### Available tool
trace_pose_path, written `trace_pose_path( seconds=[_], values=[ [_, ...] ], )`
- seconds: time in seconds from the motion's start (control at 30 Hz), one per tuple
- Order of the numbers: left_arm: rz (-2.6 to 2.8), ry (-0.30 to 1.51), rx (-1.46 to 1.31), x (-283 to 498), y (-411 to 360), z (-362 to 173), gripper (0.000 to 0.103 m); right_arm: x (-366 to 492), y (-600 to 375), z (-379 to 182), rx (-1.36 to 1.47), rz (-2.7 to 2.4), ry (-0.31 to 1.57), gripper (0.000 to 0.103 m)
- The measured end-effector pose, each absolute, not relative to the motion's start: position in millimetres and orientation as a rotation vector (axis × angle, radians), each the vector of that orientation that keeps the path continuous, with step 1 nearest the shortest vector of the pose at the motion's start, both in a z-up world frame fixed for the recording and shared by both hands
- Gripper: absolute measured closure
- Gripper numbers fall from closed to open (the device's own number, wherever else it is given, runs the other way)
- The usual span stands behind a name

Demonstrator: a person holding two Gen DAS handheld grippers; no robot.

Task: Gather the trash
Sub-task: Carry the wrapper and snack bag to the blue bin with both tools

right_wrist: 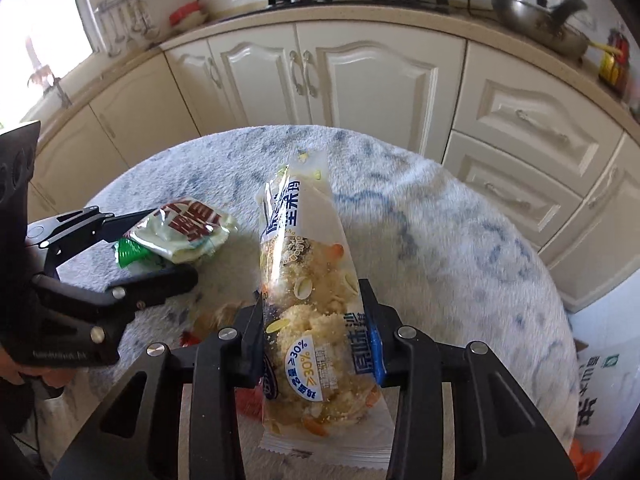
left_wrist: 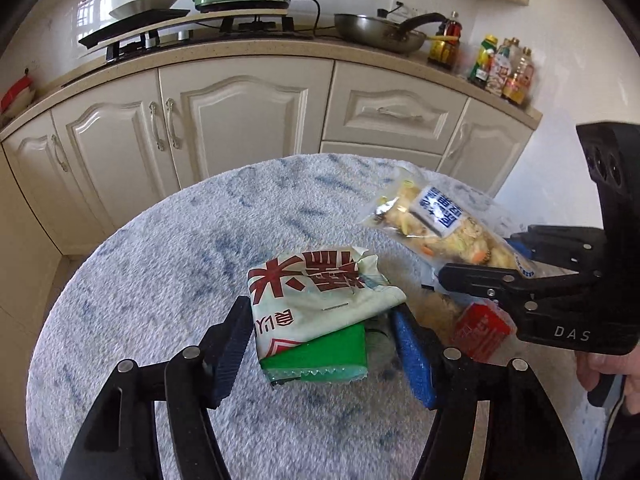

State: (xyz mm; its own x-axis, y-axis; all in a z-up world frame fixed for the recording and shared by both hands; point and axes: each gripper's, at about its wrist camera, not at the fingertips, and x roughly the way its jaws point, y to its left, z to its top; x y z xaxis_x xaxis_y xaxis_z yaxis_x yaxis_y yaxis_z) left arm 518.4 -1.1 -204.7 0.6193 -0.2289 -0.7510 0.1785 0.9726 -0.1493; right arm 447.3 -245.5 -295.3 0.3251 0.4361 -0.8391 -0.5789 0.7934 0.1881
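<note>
Crinkled plastic is what both tools are dealing with. A clear snack bag [right_wrist: 316,308] is clamped between the pads of the right gripper [right_wrist: 316,344], near its lower end, so that the long upper part points to 12 o'clock over the cloth [right_wrist: 460,248]. Probably this low grip was chosen because the filled part gives the pads something firm. At 9 o'clock from it, a folded white-green wrapper [left_wrist: 320,312] lies between the jaws of the left gripper [left_wrist: 326,352]; the left pad touches its edge, but a gap is seen at the right pad, so it is not yet squeezed. A red packet [left_wrist: 482,330] is left on the cloth at 3 o'clock of the wrapper, under the right gripper.
</note>
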Motion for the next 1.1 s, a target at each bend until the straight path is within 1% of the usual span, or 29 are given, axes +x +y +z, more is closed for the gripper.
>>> trace_pose_path(
  seconds=[0.27, 0.63, 0.87, 1.1],
  values=[
    [-0.235, 0.816, -0.082, 477.3, 8.4, -194.1, 0.04, 417.6, -273.1, -281.0, -0.064, 0.639, 1.039, 0.065],
    [-0.279, 0.72, -0.07, 356.6, -20.1, -167.7, 0.039, 336.9, -321.1, -242.0, 0.021, 0.58, 0.972, 0.065],
    [-0.33, 0.676, -0.058, 294.9, -52.7, -149.9, 0.039, 281.1, -357.9, -221.9, 0.074, 0.539, 0.921, 0.065],
    [-0.405, 0.616, -0.04, 242.2, -100.3, -125.5, 0.039, 222.8, -423.7, -197.0, 0.137, 0.455, 0.844, 0.065]
  ],
)
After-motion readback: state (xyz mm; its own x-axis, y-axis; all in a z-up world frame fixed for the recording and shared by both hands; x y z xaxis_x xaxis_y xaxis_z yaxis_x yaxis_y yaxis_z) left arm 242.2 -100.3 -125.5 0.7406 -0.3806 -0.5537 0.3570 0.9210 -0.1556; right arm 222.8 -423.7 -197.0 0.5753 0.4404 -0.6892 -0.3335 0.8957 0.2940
